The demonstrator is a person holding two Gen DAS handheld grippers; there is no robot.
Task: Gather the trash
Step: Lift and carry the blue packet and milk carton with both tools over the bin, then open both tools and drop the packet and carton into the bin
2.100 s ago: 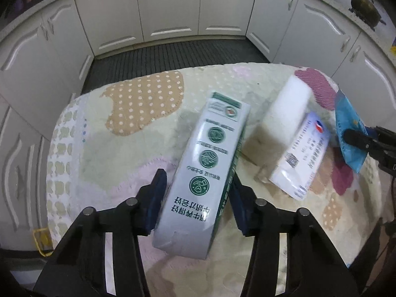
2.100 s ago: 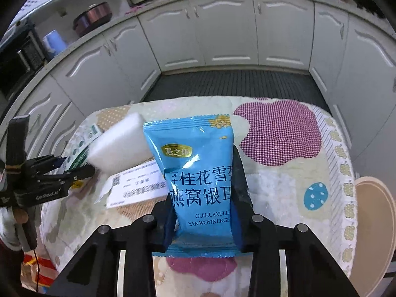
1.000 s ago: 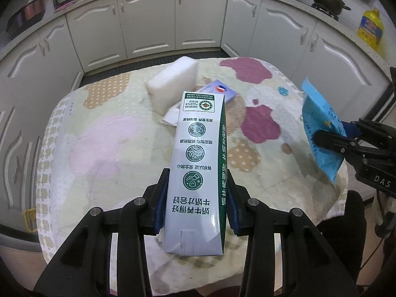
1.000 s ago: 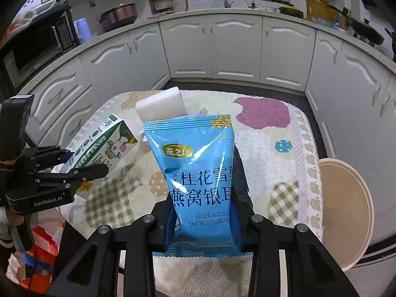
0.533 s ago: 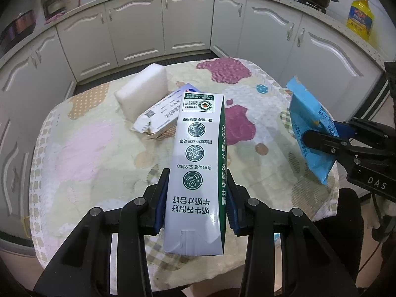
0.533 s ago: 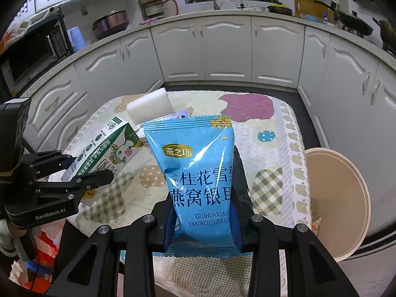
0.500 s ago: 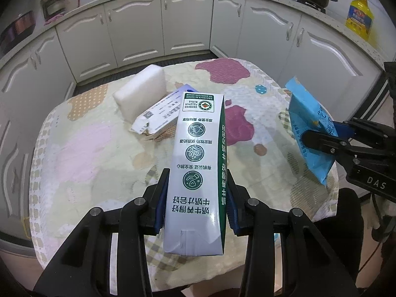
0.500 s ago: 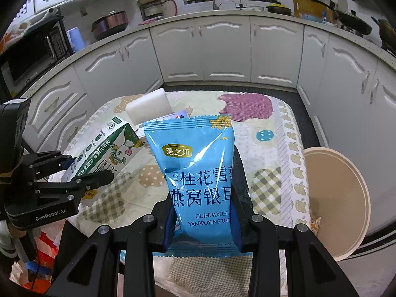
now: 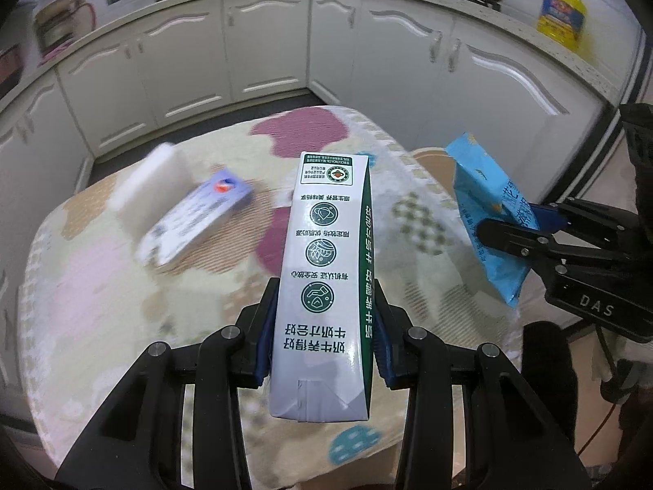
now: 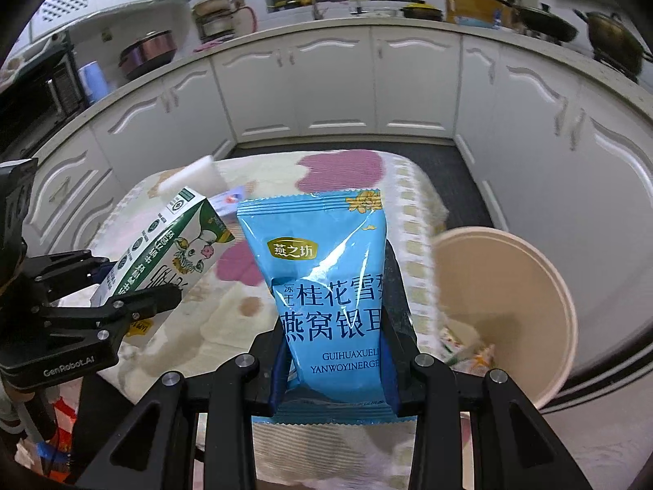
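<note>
Milk carton (image 9: 324, 269) and blue packet (image 10: 332, 286) moved toward bin (image 10: 530, 286).

Dim, cool indoor light, dark vignette at corners. Strong fisheye bend along the cabinets (image 9: 265, 53). Motion blur smears the white block (image 9: 153, 175) and desk (image 9: 102, 286) behind the sharp milk carton (image 9: 326, 269); glare streaks the blue packet (image 10: 330, 286).

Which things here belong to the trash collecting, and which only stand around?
For the job:
- milk carton, held in the left tongs
- blue snack bag, held in the right tongs
- beige bin beside the table
- white block and flat box on the table

Standing around:
- oil bottle
- pots
- cabinets
</note>
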